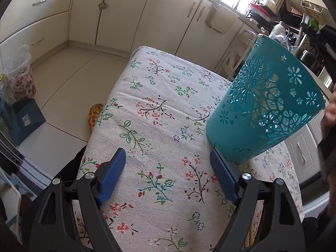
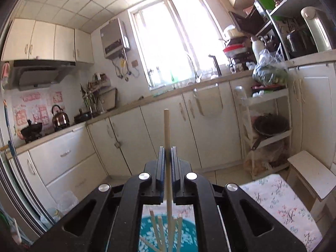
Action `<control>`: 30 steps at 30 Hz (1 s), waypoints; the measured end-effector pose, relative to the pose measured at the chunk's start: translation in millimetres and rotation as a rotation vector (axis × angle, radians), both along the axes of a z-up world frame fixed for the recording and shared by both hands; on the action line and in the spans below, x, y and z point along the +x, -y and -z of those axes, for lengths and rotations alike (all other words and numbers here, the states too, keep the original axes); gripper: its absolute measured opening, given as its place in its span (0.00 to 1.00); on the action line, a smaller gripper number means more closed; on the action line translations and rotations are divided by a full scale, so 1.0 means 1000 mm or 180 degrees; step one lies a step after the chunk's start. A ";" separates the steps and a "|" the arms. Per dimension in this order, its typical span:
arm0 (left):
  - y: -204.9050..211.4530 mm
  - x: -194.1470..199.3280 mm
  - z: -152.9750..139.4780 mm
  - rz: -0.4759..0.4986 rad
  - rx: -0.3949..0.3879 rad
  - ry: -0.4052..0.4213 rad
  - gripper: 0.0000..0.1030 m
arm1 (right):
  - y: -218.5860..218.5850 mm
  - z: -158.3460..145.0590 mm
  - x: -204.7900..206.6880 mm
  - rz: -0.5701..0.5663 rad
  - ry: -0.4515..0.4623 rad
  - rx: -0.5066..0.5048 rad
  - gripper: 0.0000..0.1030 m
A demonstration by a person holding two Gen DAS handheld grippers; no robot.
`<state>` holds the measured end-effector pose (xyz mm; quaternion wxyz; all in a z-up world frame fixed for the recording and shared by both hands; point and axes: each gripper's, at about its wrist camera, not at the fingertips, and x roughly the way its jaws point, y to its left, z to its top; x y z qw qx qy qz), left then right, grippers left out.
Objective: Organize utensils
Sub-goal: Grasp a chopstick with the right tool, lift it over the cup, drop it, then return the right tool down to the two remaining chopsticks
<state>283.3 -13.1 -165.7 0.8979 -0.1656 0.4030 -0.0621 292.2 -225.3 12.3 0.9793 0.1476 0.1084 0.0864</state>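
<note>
A teal cut-out utensil holder (image 1: 264, 109) stands on the floral tablecloth (image 1: 159, 109). My left gripper (image 1: 168, 168) hangs open over the cloth, with nothing between its blue pads (image 1: 113, 174). Its right pad sits just at the holder's base. In the right wrist view my right gripper (image 2: 167, 153) is shut on a single wooden chopstick (image 2: 167, 126) that stands upright between the jaws. Directly beneath it is the teal holder (image 2: 147, 231) with several chopsticks (image 2: 159, 229) standing in it. A blurred hand (image 1: 330, 113) shows at the right edge of the left wrist view.
Cream cabinets (image 1: 126, 14) line the far wall beyond the table's edge. A plastic bag (image 1: 20, 73) and a blue box (image 1: 27, 119) lie on the floor to the left. A white trolley rack (image 2: 268, 130) and a small stool (image 2: 310, 174) stand to the right.
</note>
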 end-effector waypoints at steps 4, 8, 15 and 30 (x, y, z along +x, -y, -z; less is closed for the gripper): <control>0.000 0.000 0.000 -0.0010 -0.0003 0.0001 0.76 | -0.003 0.017 -0.011 -0.0145 -0.0199 -0.0056 0.08; -0.001 0.000 0.000 -0.0027 -0.0010 0.0002 0.76 | -0.003 0.017 -0.050 -0.0263 -0.0200 -0.0149 0.15; -0.001 0.000 0.001 -0.0038 0.0028 -0.0008 0.76 | 0.006 0.051 -0.133 -0.0226 -0.0482 -0.0231 0.46; -0.002 -0.001 0.000 -0.0134 0.0087 -0.0014 0.80 | -0.004 0.137 -0.126 -0.0421 -0.1552 -0.0377 0.46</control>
